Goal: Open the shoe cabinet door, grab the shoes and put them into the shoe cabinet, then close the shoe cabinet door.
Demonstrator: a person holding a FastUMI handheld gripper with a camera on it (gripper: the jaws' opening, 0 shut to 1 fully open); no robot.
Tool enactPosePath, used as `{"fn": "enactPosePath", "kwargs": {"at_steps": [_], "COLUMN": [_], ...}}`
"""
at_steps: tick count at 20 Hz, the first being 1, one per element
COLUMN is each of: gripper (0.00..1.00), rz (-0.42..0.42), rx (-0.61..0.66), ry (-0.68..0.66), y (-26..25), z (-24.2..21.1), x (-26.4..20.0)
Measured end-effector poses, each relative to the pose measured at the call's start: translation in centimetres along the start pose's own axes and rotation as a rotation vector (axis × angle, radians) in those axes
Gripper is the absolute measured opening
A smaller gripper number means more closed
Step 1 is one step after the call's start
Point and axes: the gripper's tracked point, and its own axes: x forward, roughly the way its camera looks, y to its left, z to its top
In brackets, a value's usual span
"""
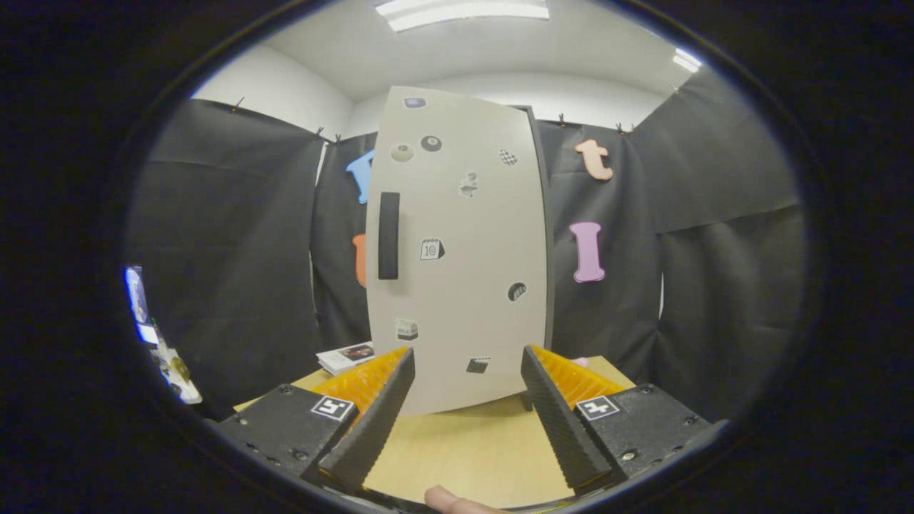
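A single fisheye view is taken from a camera mounted on the gripper (468, 357), looking forward along its two fingers (371, 421), which are seen spread apart at the bottom. The camera is held low, just above a light wooden table (464, 450), and is faced level toward the shoe cabinet door (464, 250), which stands upright close ahead, just beyond the fingertips. The door is seen nearly head-on, with its dark handle (388, 235) left of centre. Black cloth booth walls are curved around both sides by the lens. A ceiling light (464, 11) is caught above.
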Motion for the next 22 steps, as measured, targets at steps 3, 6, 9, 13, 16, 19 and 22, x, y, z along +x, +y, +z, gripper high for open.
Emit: {"fn": "enactPosePath", "kwargs": {"at_steps": [3, 6, 9, 13, 16, 19, 22], "gripper": [0.98, 0.98, 0.98, 0.98, 0.98, 0.98, 0.98], "rz": [0.001, -0.001, -0.022, -0.037, -0.037, -0.043, -0.057], "rx": [-0.001, 0.015, -0.010, -0.017, -0.004, -0.009, -0.014], "ry": [-0.033, -0.052, -0.065, -0.095, -0.107, -0.103, -0.098], "y": [-0.6, -1.4, -2.1, -2.7, -3.0, -3.4, -3.4], "z": [1.2, 2.2, 2.9, 3.7, 3.8, 3.8, 3.6], "x": [-1.8, -3.5, -4.6, -6.0, -6.2, -6.2, -5.9]}}
